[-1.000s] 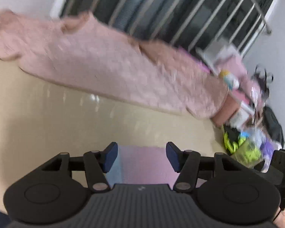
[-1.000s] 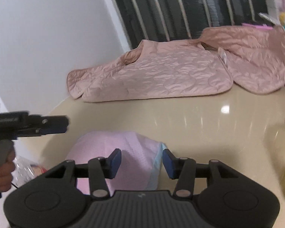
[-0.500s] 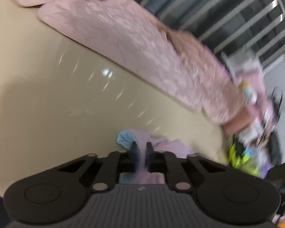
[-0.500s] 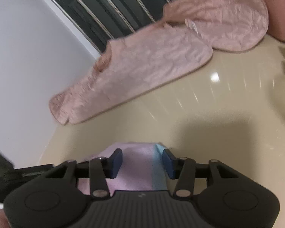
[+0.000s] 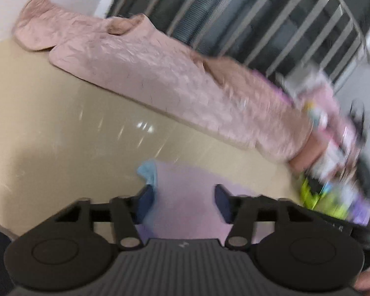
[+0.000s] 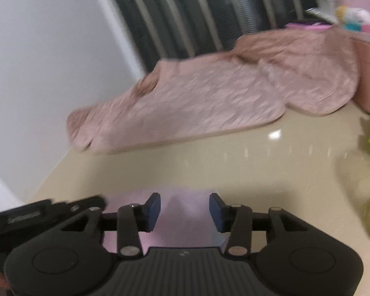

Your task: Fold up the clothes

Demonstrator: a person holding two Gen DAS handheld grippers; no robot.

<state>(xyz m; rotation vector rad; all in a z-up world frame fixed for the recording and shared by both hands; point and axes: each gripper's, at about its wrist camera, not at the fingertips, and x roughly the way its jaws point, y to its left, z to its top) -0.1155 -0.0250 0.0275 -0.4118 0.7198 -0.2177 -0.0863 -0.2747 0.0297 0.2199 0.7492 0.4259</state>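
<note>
**Small garment part folded, quilted piece untouched**

A small lilac garment [image 5: 185,197] with a pale blue edge is seen lying on the beige table [image 5: 49,128], close under both grippers. The left gripper [image 5: 183,203] is opening and the right gripper [image 6: 185,209] is closing; fabric lies below each gap, though no pinch can be confirmed through the blur. The garment appears partly folded. The pink quilted garment [image 6: 197,103] is spread at the far edge, not yet folded.

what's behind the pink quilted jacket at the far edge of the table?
Behind the pink quilted jacket stands a dark window with slanted metal bars, beside a white wall. The jacket covers the table edge and the bars' lower ends.
</note>
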